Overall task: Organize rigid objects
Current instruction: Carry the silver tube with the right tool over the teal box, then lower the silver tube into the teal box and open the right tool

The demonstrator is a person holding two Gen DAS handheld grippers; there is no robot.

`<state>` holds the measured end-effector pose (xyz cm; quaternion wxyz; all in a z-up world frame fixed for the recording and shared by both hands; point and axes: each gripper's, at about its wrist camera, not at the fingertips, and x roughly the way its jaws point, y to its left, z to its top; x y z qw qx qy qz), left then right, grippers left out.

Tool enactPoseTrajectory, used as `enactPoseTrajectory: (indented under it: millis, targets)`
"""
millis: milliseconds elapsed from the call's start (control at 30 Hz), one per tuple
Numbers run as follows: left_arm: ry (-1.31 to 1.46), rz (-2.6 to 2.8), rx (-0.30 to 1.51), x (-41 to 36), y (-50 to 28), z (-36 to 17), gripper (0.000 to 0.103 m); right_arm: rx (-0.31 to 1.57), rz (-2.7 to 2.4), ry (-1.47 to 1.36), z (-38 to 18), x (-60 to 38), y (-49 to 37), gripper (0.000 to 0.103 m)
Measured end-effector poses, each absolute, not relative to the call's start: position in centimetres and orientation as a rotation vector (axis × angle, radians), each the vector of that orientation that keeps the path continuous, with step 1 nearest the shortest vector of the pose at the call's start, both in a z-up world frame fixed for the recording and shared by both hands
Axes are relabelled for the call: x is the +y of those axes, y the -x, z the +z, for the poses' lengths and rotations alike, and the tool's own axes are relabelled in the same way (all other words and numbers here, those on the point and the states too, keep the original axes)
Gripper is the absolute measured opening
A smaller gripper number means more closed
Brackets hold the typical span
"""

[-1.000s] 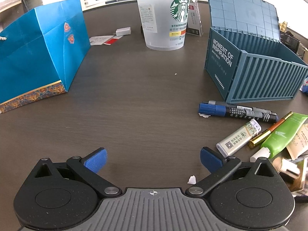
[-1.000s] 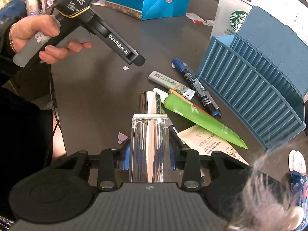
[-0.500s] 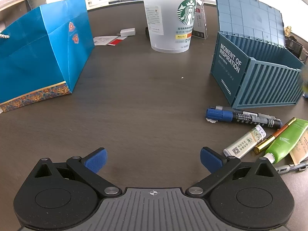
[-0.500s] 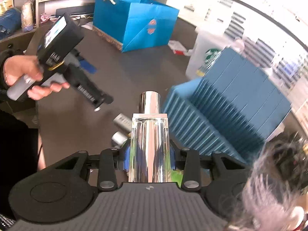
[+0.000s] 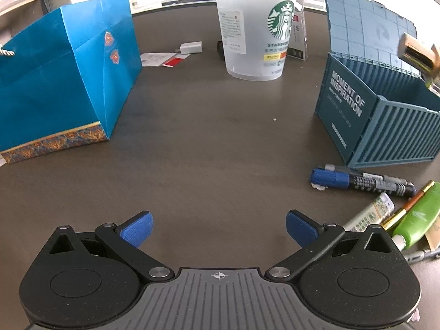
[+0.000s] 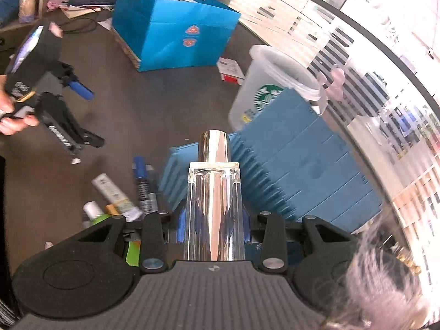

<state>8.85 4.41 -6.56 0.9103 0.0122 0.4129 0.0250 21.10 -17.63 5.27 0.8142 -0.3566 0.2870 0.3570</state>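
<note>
Right, left claw [image 5: 218, 229] sits wide open and empty, low over bare table [image 5: 206, 148] near the table's near edge. Blue gift bag [image 5: 63, 79] stands toward the left edge, frosted plastic cup [image 5: 257, 33] toward the far edge. Blue container-style box [image 5: 376, 112], lid tipped up behind it, sits toward the right edge. Just beside its near wall lie the leftovers: blue-capped marker [image 5: 357, 183], white tube [image 5: 370, 216], green tube [image 5: 418, 216].

Right claw [image 6: 214, 227] is clamped on a clear-cased metallic bottle [image 6: 216, 200], pads on its two flat side walls, mirrored cap end pointing forward. It is held in the air above the box [image 6: 288, 165]; the left view catches its tip [image 5: 416, 52] over the box's far right rim.

Handling, judged: stiff, no give under the pads. Case looks like glass or hard acrylic, so likely slick, fairly heavy for its bulk and breakable if dropped. The flat sides are the right hold; the round shiny cap would likely slip. Best lowered into the box, not dropped.
</note>
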Motion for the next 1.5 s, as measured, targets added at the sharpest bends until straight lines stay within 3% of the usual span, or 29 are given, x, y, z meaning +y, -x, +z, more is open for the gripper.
enactPoseTrajectory:
  millis: [933, 1500]
  targets:
    - [-0.047, 0.081, 0.879, 5.2, -11.4, -8.0, 0.103, 0.838, 0.889, 0.850, 0.7, -16.2, -30.2, 0.035]
    - [-0.017, 0.065, 0.867, 5.9, -11.6, -8.2, 0.103, 1.091, 1.022, 0.600, 0.0, -17.7, -34.5, 0.035]
